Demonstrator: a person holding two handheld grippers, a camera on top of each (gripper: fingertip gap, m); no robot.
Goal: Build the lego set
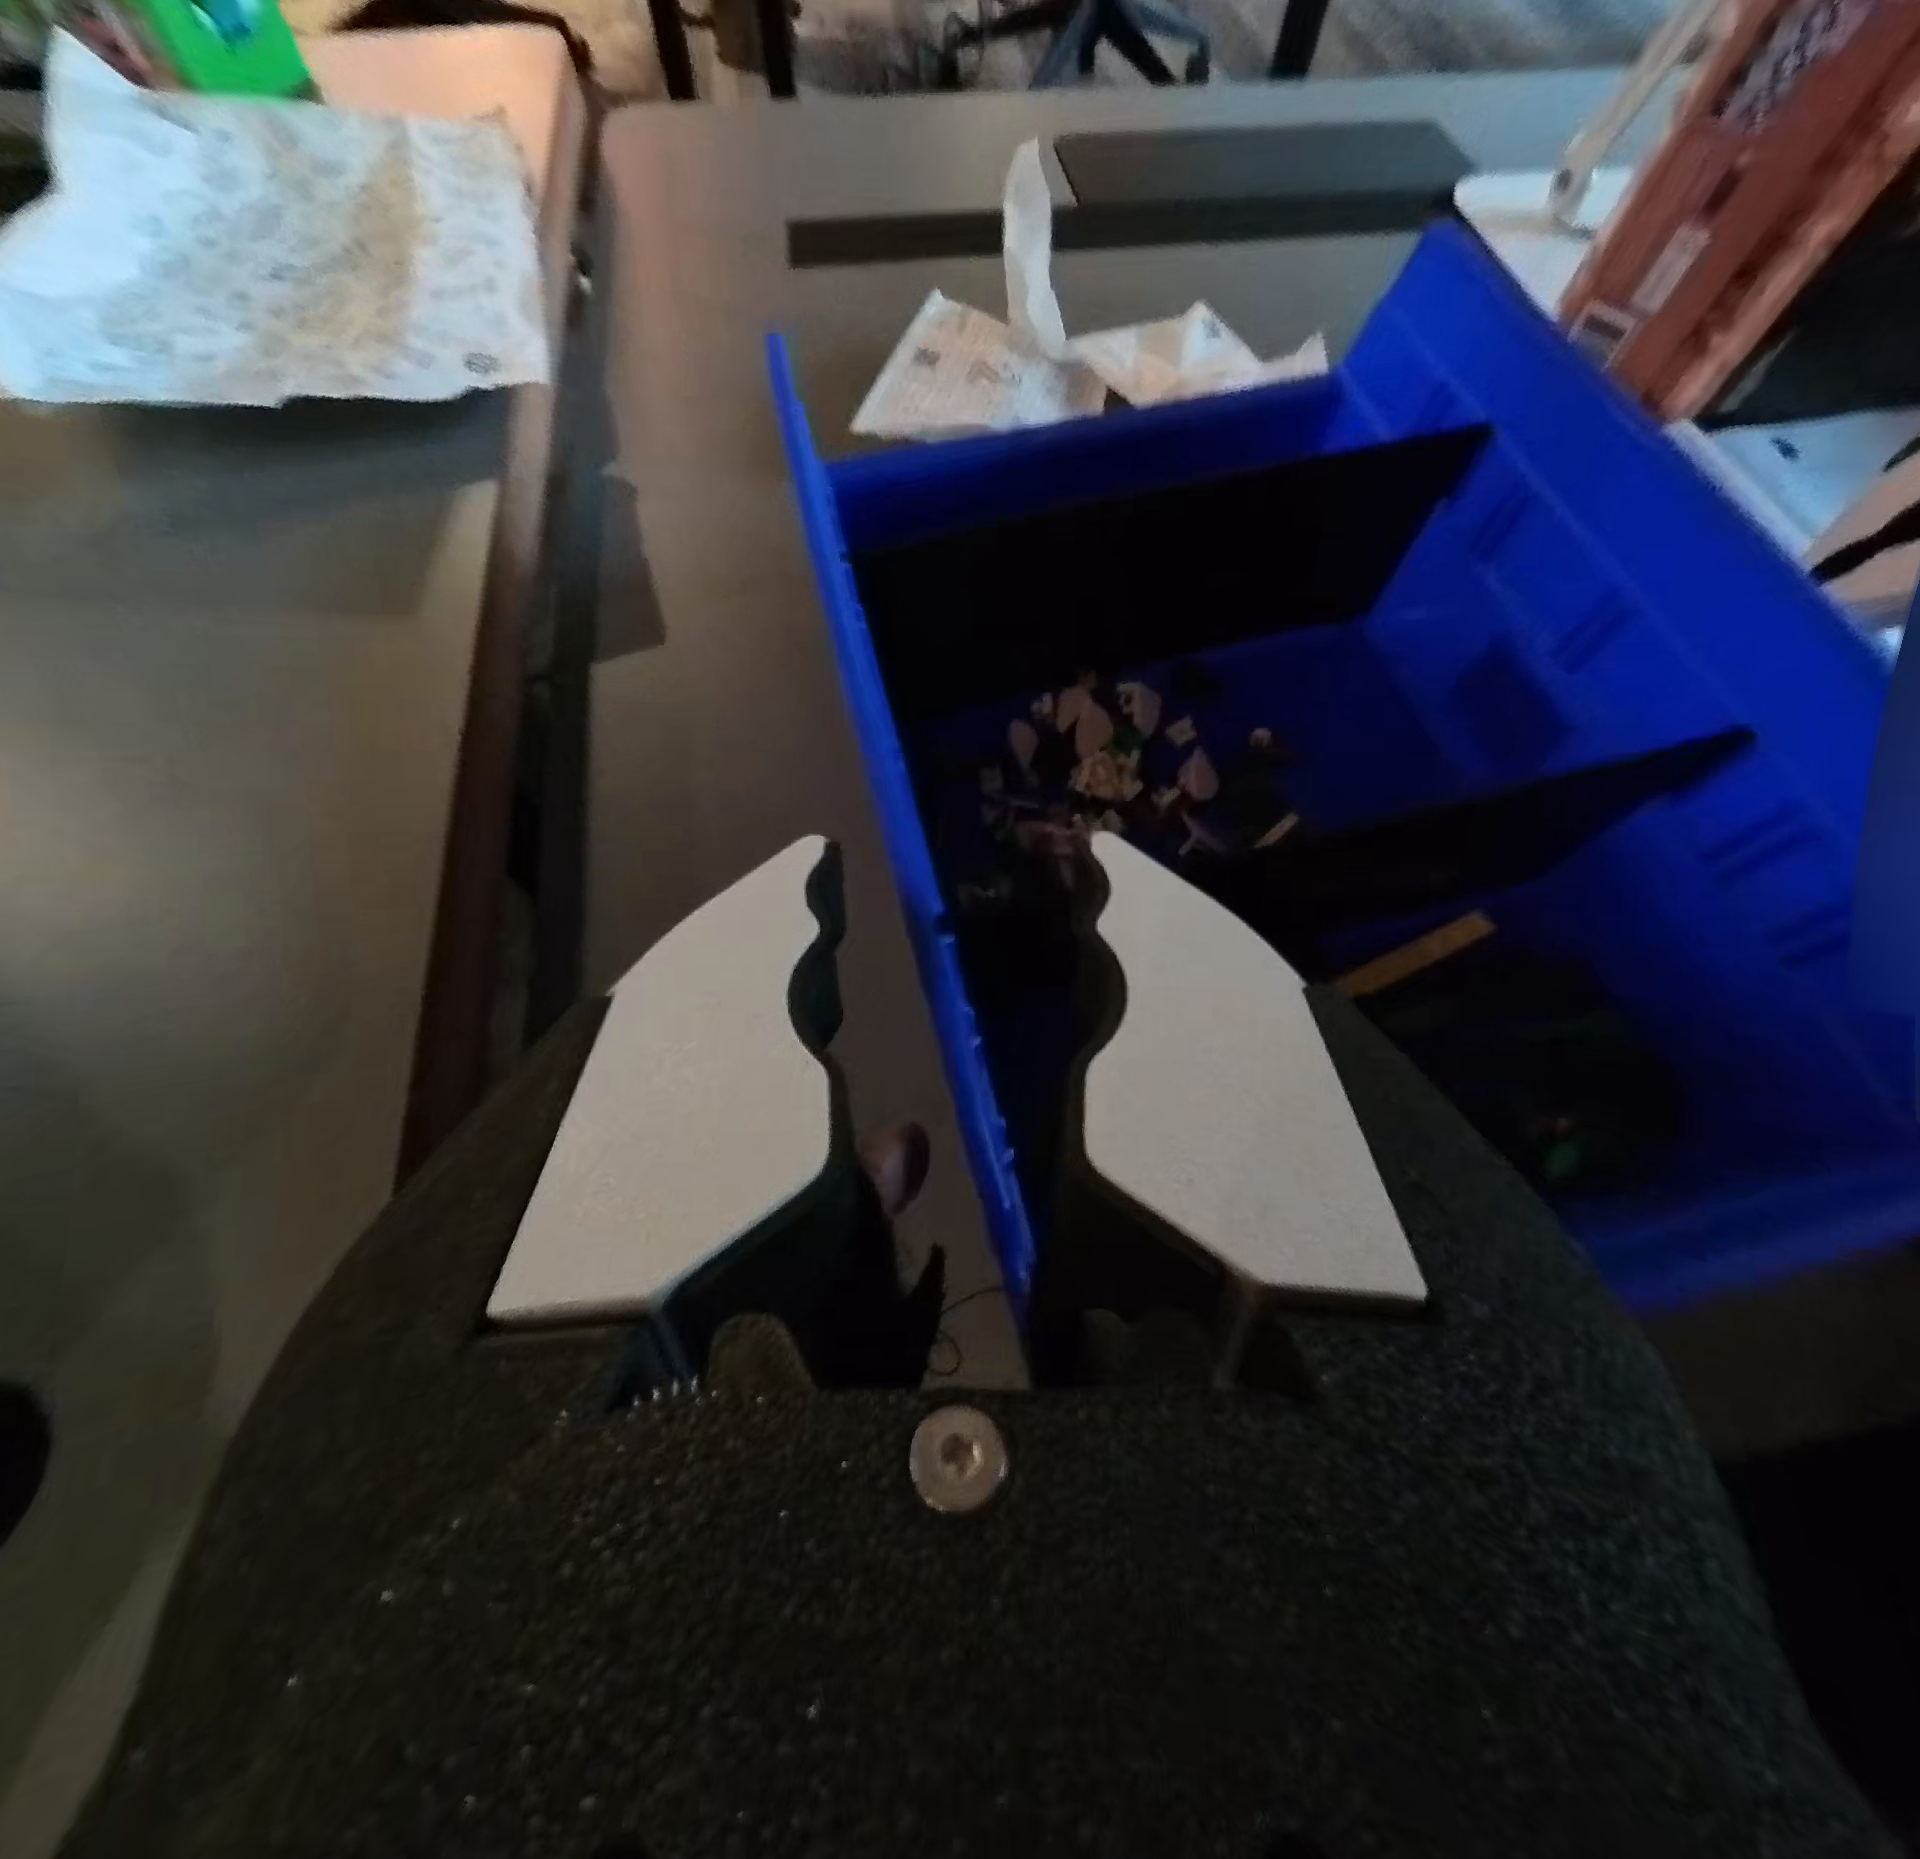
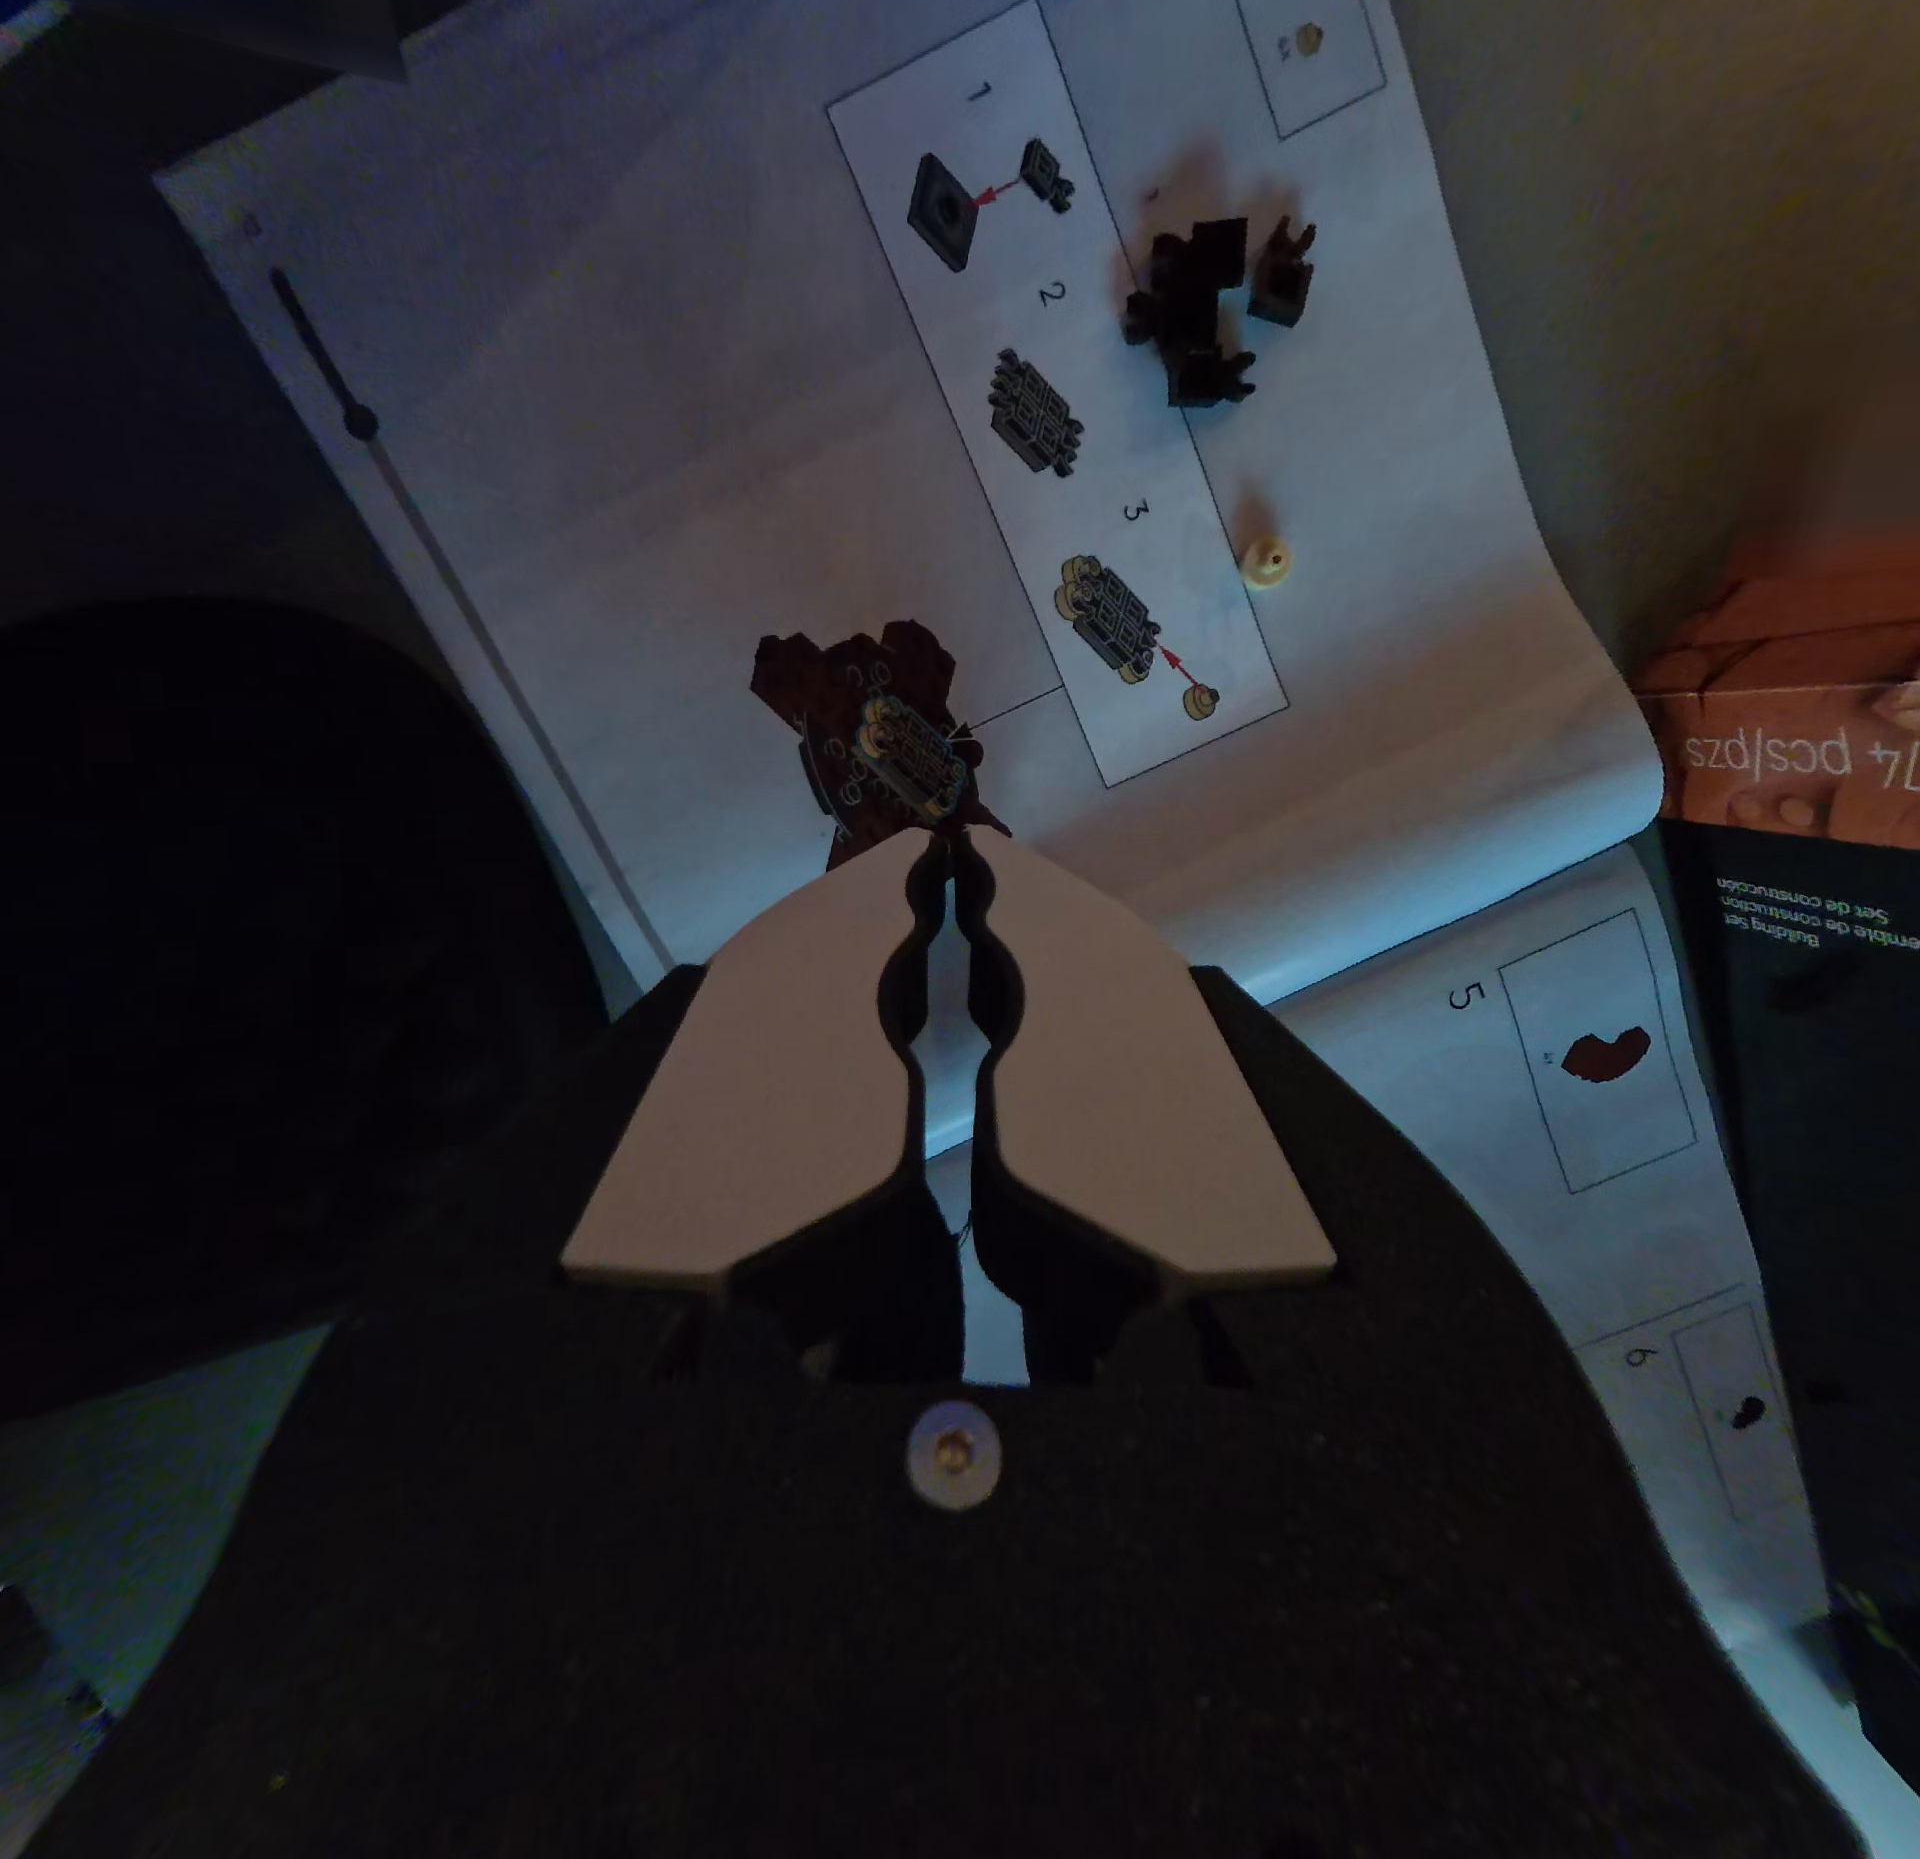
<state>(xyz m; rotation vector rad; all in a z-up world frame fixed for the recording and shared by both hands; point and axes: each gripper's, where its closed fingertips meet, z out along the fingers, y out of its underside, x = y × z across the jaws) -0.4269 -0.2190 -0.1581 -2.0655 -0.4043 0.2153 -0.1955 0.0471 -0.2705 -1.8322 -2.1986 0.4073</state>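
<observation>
In the left wrist view my left gripper point(image 1: 961, 853) is open and straddles the left wall of a blue divided bin point(image 1: 1621, 604). The thin wall runs between the fingers point(image 1: 727, 988) without being pinched. Several small pale and green Lego pieces point(image 1: 1122, 749) lie in the bin's middle compartment. In the right wrist view my right gripper point(image 2: 951, 859) is shut, with its tips together just above the open instruction booklet point(image 2: 644, 375). Nothing shows between its pads. A cluster of dark Lego pieces point(image 2: 1205, 303) and a tan round stud point(image 2: 1265, 562) lie on the booklet, ahead and to the right.
Crumpled white paper bags point(image 1: 1081, 365) lie behind the bin, and another paper sheet point(image 1: 260, 261) lies far left. A reddish box point(image 1: 1745, 147) stands at the back right. The set's box point(image 2: 1808, 770) lies right of the booklet. A table seam point(image 1: 540, 666) runs left of the bin. The tips of one gripper are about 35 cm away from the tips of the other.
</observation>
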